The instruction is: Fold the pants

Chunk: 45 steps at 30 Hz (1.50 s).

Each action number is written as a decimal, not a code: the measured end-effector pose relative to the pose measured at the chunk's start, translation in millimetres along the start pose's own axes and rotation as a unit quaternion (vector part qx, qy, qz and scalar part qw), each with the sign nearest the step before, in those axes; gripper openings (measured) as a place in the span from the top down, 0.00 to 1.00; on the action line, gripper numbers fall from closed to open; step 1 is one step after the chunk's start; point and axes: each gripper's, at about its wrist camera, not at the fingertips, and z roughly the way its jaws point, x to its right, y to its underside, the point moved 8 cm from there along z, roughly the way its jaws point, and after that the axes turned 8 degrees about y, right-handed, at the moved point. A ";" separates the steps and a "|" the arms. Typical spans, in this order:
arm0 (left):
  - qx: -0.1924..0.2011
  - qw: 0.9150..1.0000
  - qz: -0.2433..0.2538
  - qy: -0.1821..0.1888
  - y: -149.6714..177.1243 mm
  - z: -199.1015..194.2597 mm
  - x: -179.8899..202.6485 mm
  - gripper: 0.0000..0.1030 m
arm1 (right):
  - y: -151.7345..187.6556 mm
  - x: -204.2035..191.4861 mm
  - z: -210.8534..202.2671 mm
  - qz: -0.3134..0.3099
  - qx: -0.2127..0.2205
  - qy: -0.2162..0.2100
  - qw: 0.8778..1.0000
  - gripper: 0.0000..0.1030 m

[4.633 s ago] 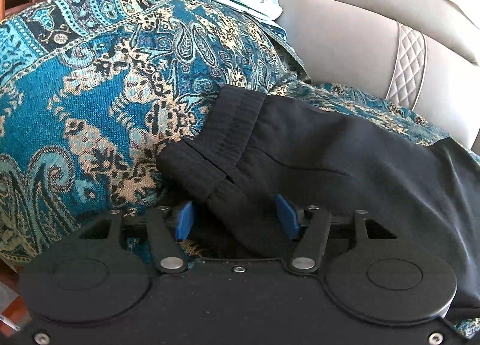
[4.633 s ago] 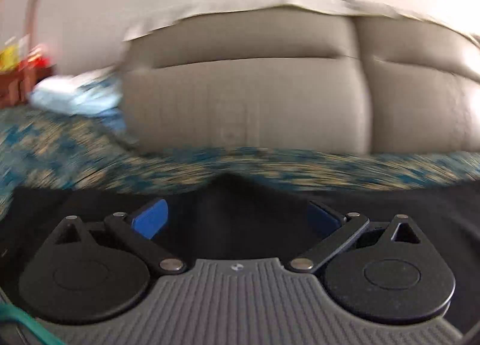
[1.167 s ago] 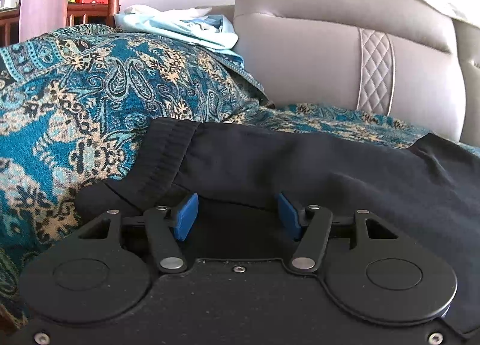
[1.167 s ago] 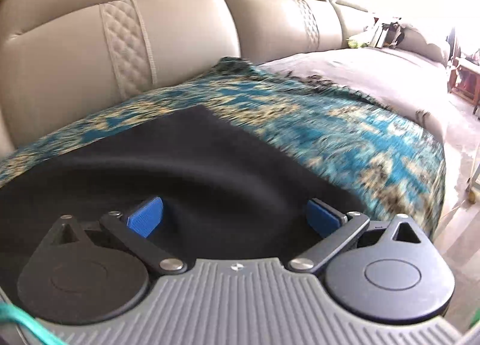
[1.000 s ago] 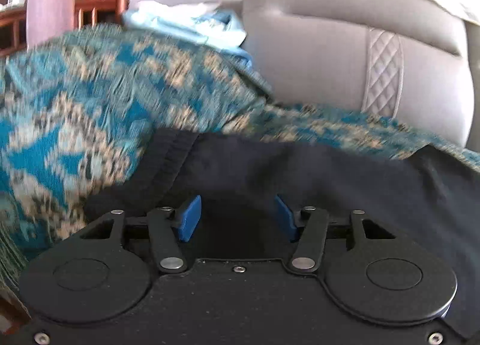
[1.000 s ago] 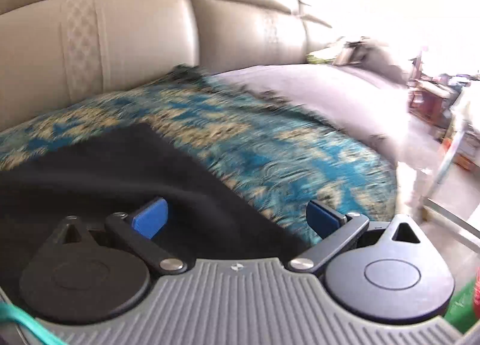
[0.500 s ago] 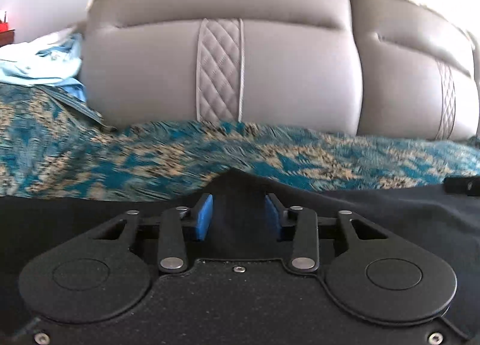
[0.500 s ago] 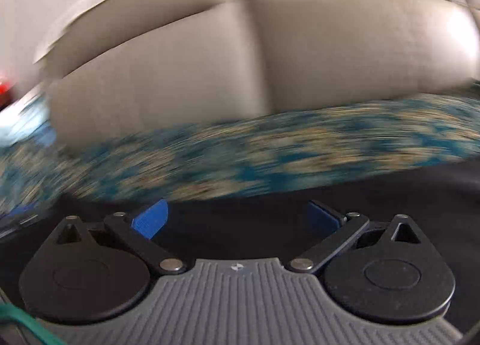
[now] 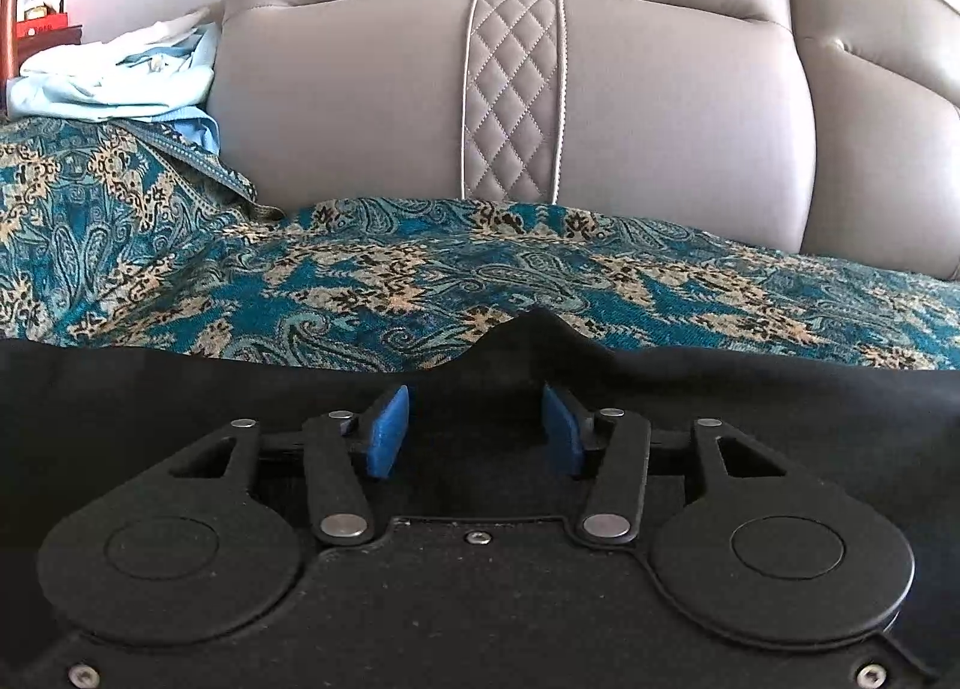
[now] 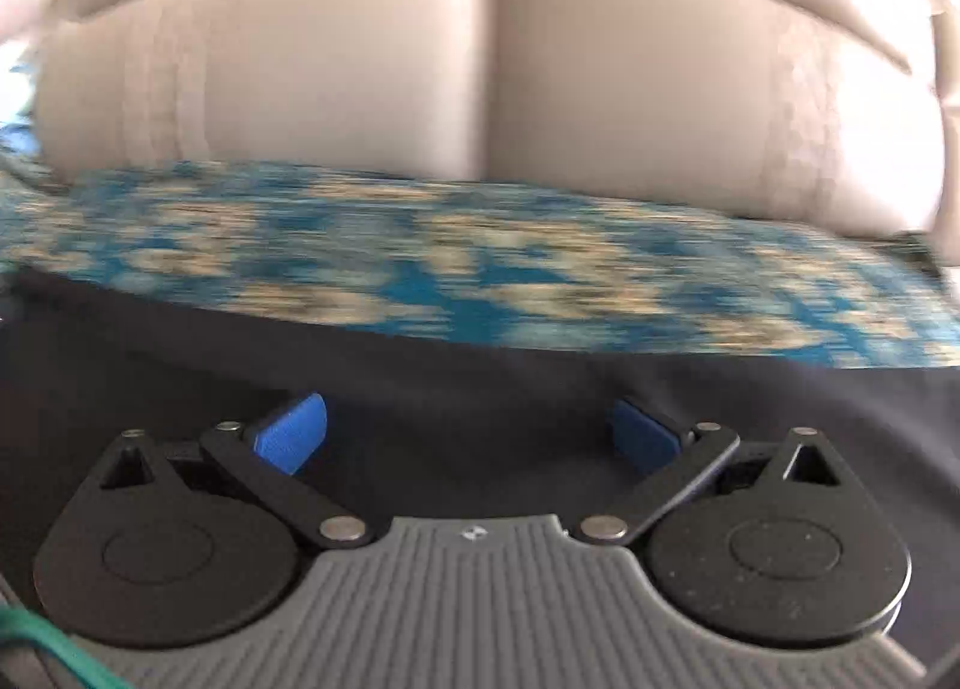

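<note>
the black pants [image 9: 180, 389] lie spread across the near part of a sofa seat draped with a teal paisley throw [image 9: 360, 269], their far edge running side to side in front of both cameras. in the left wrist view the left gripper [image 9: 474, 428] sits low over the cloth, and a small peak of black fabric rises between its blue fingers [image 9: 387, 431]. those fingers have just been spreading apart; they stand partly apart with gaps either side of the peak, so the cloth is between them but not pinched. the right gripper [image 10: 468, 434] (its view is smeared by motion) hovers over another stretch of the pants [image 10: 480, 389], its blue fingers [image 10: 291, 434] spread wide and released, nothing clamped. behind the throw stands the grey leather sofa back [image 9: 660, 119] with a quilted diamond strip [image 9: 513, 95]. at the far left of the left wrist view a heap of pale blue clothing [image 9: 114, 83] rests on the sofa arm.
</note>
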 end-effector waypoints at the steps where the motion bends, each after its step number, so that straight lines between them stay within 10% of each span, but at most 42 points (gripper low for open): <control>1: 0.000 1.000 0.000 0.000 -0.9 -0.2 0.0 0.51 | 1.2 15.6 6.2 0.007 -0.005 0.016 1.000 0.00; 19: 0.001 1.000 0.013 -0.016 -1.0 0.9 0.8 0.45 | 8.0 175.3 37.2 0.133 -0.023 0.114 0.984 0.00; 40: 0.001 1.000 0.008 -0.023 -1.1 1.3 -1.7 0.39 | 11.8 247.7 46.4 0.186 -0.010 0.223 0.957 0.00; 45: 0.002 1.000 0.003 -0.022 -0.7 1.6 -3.1 0.37 | 15.6 264.0 6.9 0.245 0.020 0.184 0.952 0.00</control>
